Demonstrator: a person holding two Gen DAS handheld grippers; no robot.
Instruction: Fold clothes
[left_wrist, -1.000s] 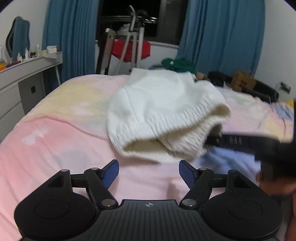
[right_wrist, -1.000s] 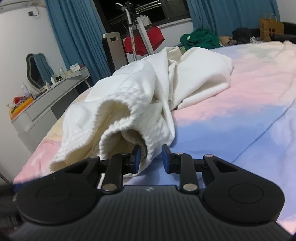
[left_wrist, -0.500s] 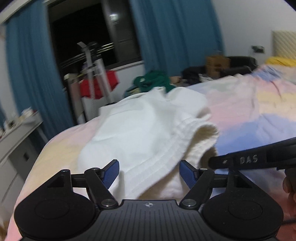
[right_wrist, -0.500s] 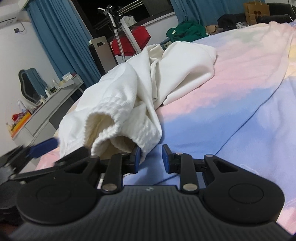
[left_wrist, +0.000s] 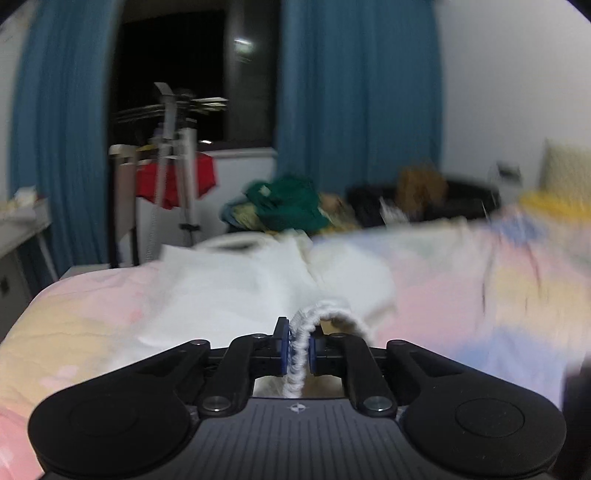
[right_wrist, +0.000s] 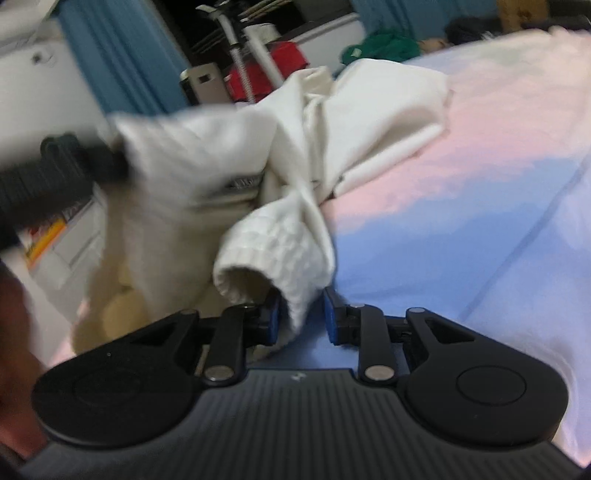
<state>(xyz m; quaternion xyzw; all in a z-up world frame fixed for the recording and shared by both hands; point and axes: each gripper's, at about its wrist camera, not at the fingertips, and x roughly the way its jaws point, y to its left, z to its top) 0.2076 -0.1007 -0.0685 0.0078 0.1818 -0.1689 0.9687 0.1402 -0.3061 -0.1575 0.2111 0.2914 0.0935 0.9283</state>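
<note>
A white sweatshirt (left_wrist: 240, 291) with ribbed hem lies crumpled on the pastel bedsheet (left_wrist: 461, 306). My left gripper (left_wrist: 296, 352) is shut on the ribbed hem (left_wrist: 295, 354), which passes between its blue pads. In the right wrist view the sweatshirt (right_wrist: 221, 155) is lifted and stretched on the left, where the left gripper (right_wrist: 55, 173) shows as a dark blur at its edge. My right gripper (right_wrist: 301, 317) holds the ribbed hem (right_wrist: 280, 243) between its pads, which stand slightly apart around the thick fabric.
A green garment (left_wrist: 291, 206) lies at the far edge of the bed. A drying rack with a red cloth (left_wrist: 173, 177) stands by the blue curtains (left_wrist: 351, 92). A white dresser (right_wrist: 70, 240) is to the left of the bed.
My left gripper has moved in from the left and closed on the ribbed hem. The sweatshirt's left side has risen and stretched. My right gripper still holds the hem.
</note>
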